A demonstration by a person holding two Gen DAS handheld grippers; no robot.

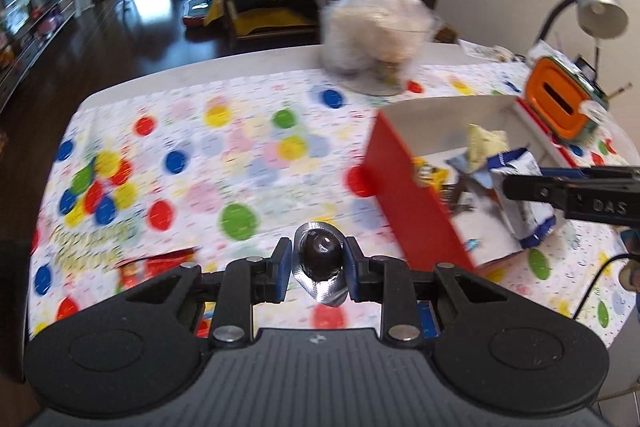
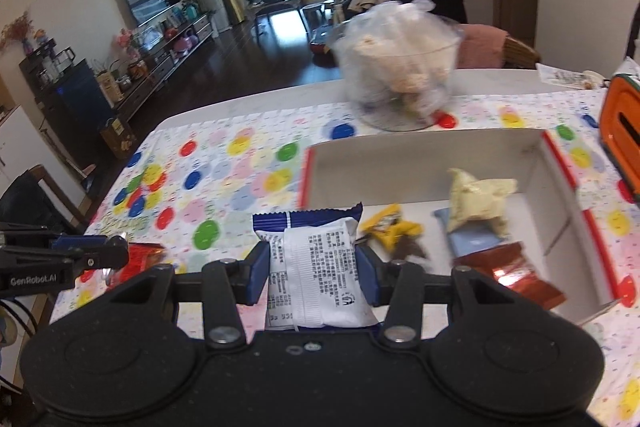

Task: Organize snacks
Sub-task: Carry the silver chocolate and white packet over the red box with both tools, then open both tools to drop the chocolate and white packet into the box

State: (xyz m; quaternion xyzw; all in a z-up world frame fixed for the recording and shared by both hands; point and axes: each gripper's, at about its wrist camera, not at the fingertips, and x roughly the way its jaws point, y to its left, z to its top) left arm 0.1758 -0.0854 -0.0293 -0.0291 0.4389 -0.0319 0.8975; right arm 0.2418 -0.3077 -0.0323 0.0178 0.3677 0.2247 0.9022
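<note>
My left gripper is shut on a dark round chocolate in a silver wrapper, held above the dotted tablecloth left of the red box. My right gripper is shut on a white and blue snack packet, which also shows in the left wrist view, held over the near left corner of the open red box. Inside the box lie a yellow wrapped candy, a pale crumpled packet, a light blue packet and a red-brown bar.
A clear tub of plastic-wrapped snacks stands at the table's far side. An orange case sits right of the box, with a desk lamp behind. A red snack packet lies on the cloth near my left gripper.
</note>
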